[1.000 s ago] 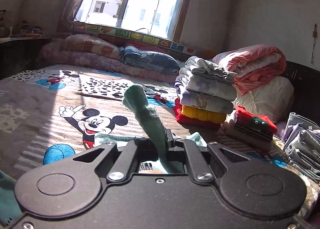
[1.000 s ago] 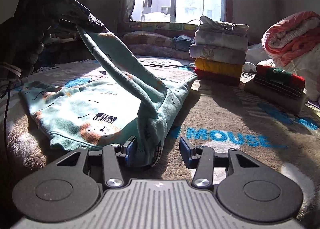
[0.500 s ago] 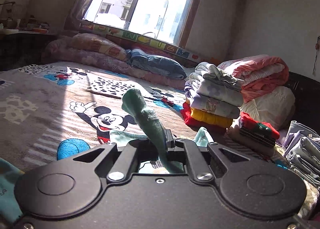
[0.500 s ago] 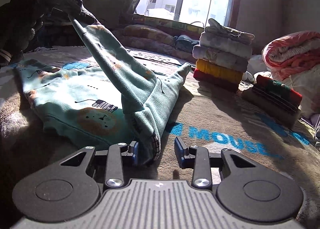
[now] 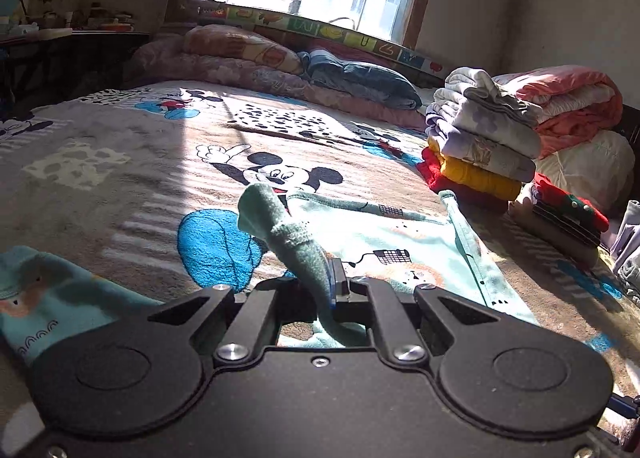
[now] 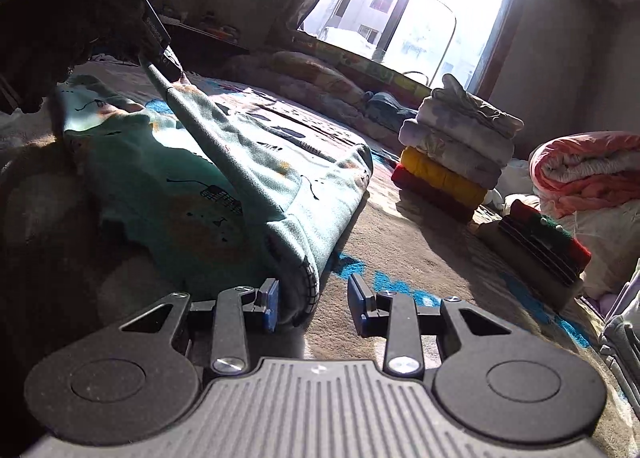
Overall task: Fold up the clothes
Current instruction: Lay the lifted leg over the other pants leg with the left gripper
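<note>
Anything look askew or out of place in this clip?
The stack of folded clothes leans, its top piece rumpled. Otherwise nothing stands out: the left tool pinches the teal garment, while the right tool is open beside its folded edge.

A mint-green printed garment (image 6: 192, 178) lies half-folded on the bed, one edge lifted, possibly a sleeve.

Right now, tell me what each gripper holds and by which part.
Left gripper is shut on the mint-green printed fleece garment, pinching a bunched edge. Right gripper is open, holding nothing; the garment's fold lies against one finger.
</note>
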A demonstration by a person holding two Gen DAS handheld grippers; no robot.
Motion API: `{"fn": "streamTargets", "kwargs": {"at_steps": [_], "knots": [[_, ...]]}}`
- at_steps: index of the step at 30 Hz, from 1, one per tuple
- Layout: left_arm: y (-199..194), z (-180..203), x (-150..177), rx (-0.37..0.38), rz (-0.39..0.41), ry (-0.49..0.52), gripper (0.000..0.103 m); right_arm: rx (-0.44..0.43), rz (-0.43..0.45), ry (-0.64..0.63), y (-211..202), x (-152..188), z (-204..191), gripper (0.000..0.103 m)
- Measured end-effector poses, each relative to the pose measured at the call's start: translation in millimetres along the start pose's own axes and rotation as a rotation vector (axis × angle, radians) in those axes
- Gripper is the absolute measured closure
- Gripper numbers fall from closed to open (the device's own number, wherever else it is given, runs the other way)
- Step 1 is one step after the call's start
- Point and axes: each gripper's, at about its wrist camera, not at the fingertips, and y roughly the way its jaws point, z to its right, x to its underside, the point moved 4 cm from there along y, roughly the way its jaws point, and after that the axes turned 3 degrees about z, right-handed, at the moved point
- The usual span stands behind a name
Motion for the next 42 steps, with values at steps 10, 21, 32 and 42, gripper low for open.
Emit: {"fn": "streamTargets", "kwargs": {"at_steps": [10,21,32,42], "knots": [[5,-4,11,-0.035,-0.022,0.036,0.099,-0.013,0.016,-0.121,-6,0,-10,0.068],[9,-3,24,-0.08,-0.1,0.085,0.099,-0.147,-0.015,-0.109,-31,-8,-8,0.066],[-17,1,2,-0.037,0.068,0.07,0.099,-0.237,0.077,-0.153,12,-23,-18,0.045],[18,-10,38,-0.111,-0.156,0.145,0.098,-0.336,0.005,-0.12,13,-13,-22,0.043]]}}
